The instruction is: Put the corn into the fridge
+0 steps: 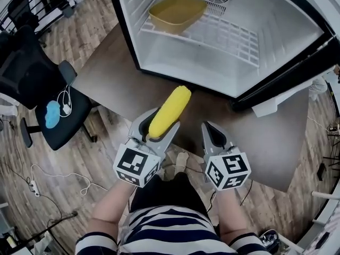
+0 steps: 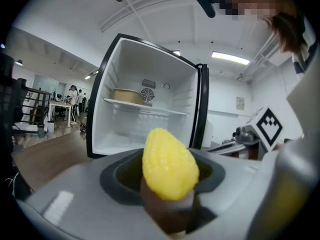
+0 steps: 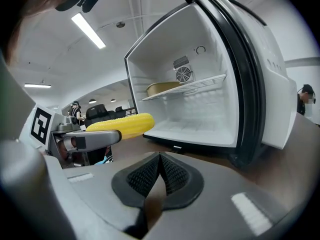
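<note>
While clamping corn (image 1: 171, 110) by its lower end, left gripper (image 1: 158, 127) is holding it tilted forward; cob bright yellow, kernelled, blunt tip jutting past jaws. Right gripper (image 1: 215, 135) hanging just beside, jaws pressing together on nothing. Ahead of both, fridge (image 1: 186, 58) standing open, yellow tub (image 1: 177, 12) sitting on its wire shelf (image 1: 226, 36).

Corn (image 1: 171, 110) — lower end hidden in the left gripper (image 1: 159, 125); fridge (image 1: 186, 62) cropped at top edge.

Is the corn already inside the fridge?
No, the corn is clamped in the left claw out in front of the open fridge, whose shelf holds only a yellow tub.
</note>
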Action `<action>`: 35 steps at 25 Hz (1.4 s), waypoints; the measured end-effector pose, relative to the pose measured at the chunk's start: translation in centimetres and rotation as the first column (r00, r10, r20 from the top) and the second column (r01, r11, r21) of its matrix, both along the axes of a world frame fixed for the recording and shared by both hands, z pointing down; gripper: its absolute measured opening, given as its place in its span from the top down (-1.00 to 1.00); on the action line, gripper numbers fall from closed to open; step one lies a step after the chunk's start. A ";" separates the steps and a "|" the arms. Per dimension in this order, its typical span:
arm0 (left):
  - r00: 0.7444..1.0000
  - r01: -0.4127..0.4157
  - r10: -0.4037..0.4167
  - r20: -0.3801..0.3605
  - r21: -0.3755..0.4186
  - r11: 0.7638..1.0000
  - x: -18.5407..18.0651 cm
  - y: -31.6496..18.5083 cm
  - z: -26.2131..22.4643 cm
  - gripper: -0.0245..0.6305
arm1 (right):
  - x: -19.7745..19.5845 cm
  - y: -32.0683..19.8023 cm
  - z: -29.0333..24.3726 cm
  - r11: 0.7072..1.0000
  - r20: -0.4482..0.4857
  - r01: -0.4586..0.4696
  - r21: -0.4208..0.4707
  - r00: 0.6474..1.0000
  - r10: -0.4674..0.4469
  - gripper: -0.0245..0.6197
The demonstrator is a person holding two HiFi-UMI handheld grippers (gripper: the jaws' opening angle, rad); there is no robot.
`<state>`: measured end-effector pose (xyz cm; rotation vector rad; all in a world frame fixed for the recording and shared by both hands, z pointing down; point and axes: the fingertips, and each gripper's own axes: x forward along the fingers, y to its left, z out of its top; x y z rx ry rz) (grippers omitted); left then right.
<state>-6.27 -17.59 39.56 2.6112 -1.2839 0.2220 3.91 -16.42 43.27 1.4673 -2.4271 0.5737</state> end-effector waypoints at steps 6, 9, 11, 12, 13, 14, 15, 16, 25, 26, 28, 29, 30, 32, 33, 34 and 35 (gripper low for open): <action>1.000 0.024 -0.024 0.009 -0.012 1.000 1.9 -3.6 1.5 0.93 | 1.9 -3.5 1.2 1.000 0.004 -0.010 -0.006 1.000 0.010 0.95; 0.999 0.046 -0.046 0.015 -0.012 0.999 2.3 -5.6 2.1 0.93 | 2.5 -5.3 1.7 1.000 0.005 -0.016 -0.006 1.000 0.016 0.95; 0.998 0.060 -0.060 0.026 -0.010 0.998 2.5 -7.1 2.5 0.93 | 2.6 -6.4 2.1 1.000 0.007 -0.016 -0.005 1.000 0.017 0.95; 0.997 0.067 -0.067 0.033 -0.010 0.998 2.6 -7.8 2.7 0.93 | 2.5 -6.9 2.2 1.000 0.009 -0.015 -0.005 1.000 0.015 0.95; 0.997 0.073 -0.073 0.040 -0.010 0.997 2.7 -8.6 2.9 0.93 | 2.4 -7.4 2.3 1.000 0.011 -0.013 -0.005 1.000 0.013 0.95; 0.996 0.080 -0.079 0.047 -0.011 0.997 2.8 -9.3 3.2 0.93 | 2.3 -7.8 2.4 1.000 0.013 -0.010 -0.005 1.000 0.010 0.95; 0.995 0.086 -0.085 0.055 -0.013 0.996 2.8 -10.0 3.4 0.93 | 2.2 -8.2 2.5 1.000 0.016 -0.008 -0.004 1.000 0.008 0.95; 0.994 0.092 -0.091 0.063 -0.014 0.996 2.9 -10.7 3.7 0.93 | 2.1 -8.5 2.6 1.000 0.018 -0.005 -0.004 1.000 0.005 0.95; 0.983 0.145 -0.144 0.111 -0.002 0.989 3.0 -15.5 4.7 0.93 | 1.7 -10.2 3.9 1.000 0.031 0.003 -0.021 1.000 -0.003 0.95; 0.981 0.155 -0.153 0.123 -0.001 0.988 2.9 -16.0 4.8 0.93 | 1.7 -10.4 4.1 1.000 0.032 0.003 -0.023 0.999 -0.002 0.95; 0.974 0.173 -0.171 0.146 -0.001 0.985 2.8 -16.8 5.0 0.93 | 1.8 -10.6 4.3 1.000 0.031 0.002 -0.025 1.000 -0.001 0.95; 0.972 0.181 -0.179 0.155 -0.003 0.983 2.7 -17.1 5.1 0.93 | 1.9 -10.7 4.4 1.000 0.030 0.001 -0.025 1.000 0.000 0.95; 0.969 0.187 -0.184 0.163 -0.007 0.982 2.6 -17.4 5.3 0.93 | 1.9 -10.7 4.5 1.000 0.029 0.000 -0.026 1.000 0.001 0.95; 0.966 0.195 -0.188 0.178 -0.020 0.981 2.5 -17.8 5.6 0.93 | 2.0 -10.7 4.7 1.000 0.034 -0.002 -0.029 0.999 0.003 0.95; 0.964 0.196 -0.188 0.188 -0.024 0.980 2.5 -18.0 5.7 0.93 | 2.0 -10.6 4.8 0.999 0.038 -0.002 -0.032 0.999 0.003 0.95; 0.963 0.194 -0.186 0.197 -0.025 0.981 2.6 -18.1 5.8 0.93 | 2.0 -10.5 4.9 0.999 0.043 -0.001 -0.034 0.999 0.003 0.95; 0.961 0.192 -0.183 0.206 -0.025 0.981 2.6 -18.2 5.9 0.93 | 2.0 -10.4 5.0 0.999 0.048 -0.001 -0.037 0.999 0.002 0.95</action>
